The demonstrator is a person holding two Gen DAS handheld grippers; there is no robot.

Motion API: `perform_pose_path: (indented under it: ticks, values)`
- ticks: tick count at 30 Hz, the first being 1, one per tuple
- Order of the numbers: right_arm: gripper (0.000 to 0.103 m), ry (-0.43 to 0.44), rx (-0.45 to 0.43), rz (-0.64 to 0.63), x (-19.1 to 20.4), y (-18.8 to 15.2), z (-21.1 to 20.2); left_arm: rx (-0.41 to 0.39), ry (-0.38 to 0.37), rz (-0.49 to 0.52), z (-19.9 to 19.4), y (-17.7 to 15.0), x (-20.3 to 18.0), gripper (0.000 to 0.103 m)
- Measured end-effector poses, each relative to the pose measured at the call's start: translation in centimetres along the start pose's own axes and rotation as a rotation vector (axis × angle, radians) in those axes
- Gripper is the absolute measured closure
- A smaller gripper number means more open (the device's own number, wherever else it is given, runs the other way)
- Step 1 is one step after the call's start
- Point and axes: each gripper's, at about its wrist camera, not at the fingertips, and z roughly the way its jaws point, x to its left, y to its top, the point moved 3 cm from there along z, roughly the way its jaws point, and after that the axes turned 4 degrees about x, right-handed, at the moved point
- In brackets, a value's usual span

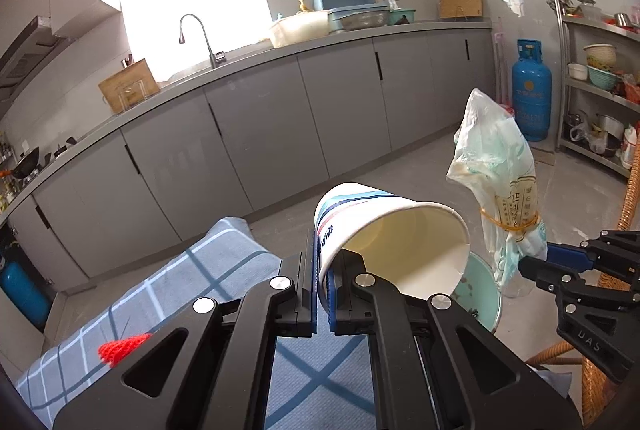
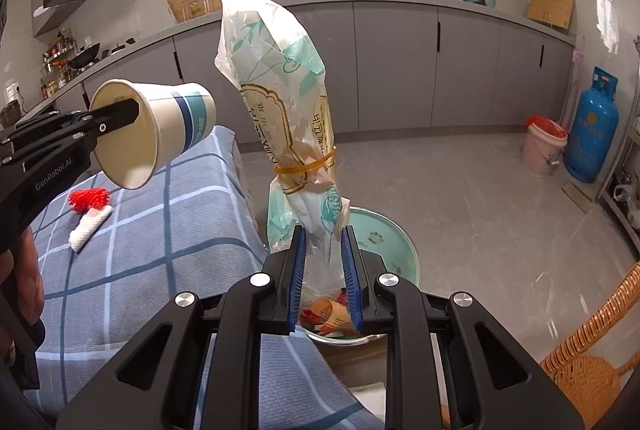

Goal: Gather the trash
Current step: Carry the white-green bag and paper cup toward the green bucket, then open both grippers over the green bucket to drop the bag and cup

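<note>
Clamping the wall of a paper cup, the left gripper has its fingers together on the rim, one inside and one outside; the cup lies tilted on its side in the air, mouth facing back toward the gripper. Alongside, the right gripper grips the lower end of a crumpled plastic bag bound by a rubber band, which stands upright. Both items hang above a mint-green trash bin holding scraps, just beside a checked cloth surface bearing a red and white knitted item. Beyond stand grey cabinets and a blue gas cylinder
</note>
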Motion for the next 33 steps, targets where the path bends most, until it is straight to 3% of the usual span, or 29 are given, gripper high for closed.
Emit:
perform_pose_path:
  ticks: [10,25,27,28,29,33]
  values:
    - [0.082,-0.03,0.058,0.049,-3.7,0.1,3.7,0.027,-0.049,0.031,3.9,0.5,-3.3,0.098]
    - [0.079,-0.038,0.157,0.069,-6.0,-0.6,10.8,0.107,-0.088,0.061,9.7,-0.8,-6.0,0.097]
    - [0.072,-0.043,0.167,0.074,-6.4,-0.9,11.6,0.115,-0.079,0.063,10.3,-0.9,-6.2,0.077]
    - [0.066,-0.048,0.168,0.076,-6.6,-1.1,11.8,0.112,-0.068,0.062,10.4,-1.1,-6.2,0.053]
    - [0.054,-0.058,0.167,0.083,-6.8,-1.3,11.9,0.108,-0.059,0.063,10.4,-1.3,-6.1,0.043]
    - [0.053,-0.067,0.175,0.106,-7.3,-2.1,11.7,0.115,-0.05,0.066,10.2,-1.9,-6.0,0.043]
